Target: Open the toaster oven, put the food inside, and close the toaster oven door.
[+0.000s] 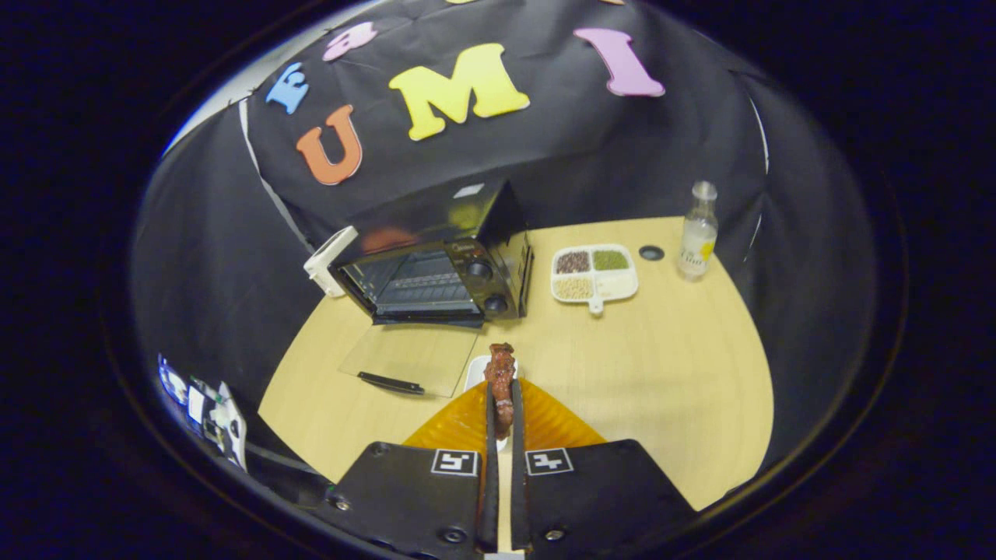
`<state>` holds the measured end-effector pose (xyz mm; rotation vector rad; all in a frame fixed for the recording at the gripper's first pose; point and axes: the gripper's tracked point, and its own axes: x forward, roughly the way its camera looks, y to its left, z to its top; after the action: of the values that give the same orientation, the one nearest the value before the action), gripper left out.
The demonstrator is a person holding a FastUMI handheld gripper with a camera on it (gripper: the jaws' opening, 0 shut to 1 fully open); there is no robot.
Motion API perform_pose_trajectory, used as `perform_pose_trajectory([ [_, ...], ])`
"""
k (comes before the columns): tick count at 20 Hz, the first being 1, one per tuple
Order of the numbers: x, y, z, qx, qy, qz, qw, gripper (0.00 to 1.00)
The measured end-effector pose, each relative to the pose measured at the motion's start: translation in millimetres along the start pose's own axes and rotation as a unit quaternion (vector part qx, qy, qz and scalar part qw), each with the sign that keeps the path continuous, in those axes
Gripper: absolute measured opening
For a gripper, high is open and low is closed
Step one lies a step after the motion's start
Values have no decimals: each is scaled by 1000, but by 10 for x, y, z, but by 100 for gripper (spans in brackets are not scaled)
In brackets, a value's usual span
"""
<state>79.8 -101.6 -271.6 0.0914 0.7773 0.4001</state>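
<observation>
We see the gripper [503, 404] with its jaws closed on a piece of food [499, 381], a reddish-brown glazed strip that stands upright between the two fingers, both pressing on its sides, and rises just past their tips. Directly behind the food we note a small white dish [476, 370], partly hidden by the fingers; we cannot tell whether the food touches it.

Beyond the fingertips we find the toaster oven [436, 268], black, with its glass door [411, 358] folded down flat onto the bench [661, 373]. The door's dark handle [391, 383] lies at the near edge. The oven cavity is open, and we can see a wire rack [416, 289] inside. Two round knobs [486, 286] sit on its front panel, on the side toward the tray.

Beside the oven we observe a white divided tray [595, 274] holding grains and beans in separate compartments. Near it lie a small dark round cap [651, 252] and a clear glass bottle [698, 229], standing upright.

The bench is a pale wood-grain surface. Black cloth encloses it at the back and on both sides.
</observation>
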Motion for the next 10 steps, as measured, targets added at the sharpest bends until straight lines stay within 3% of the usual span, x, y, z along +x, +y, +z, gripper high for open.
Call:
perform_pose_trajectory([
  [10,-297,910,219,-91,-92,-27,991,9],
])
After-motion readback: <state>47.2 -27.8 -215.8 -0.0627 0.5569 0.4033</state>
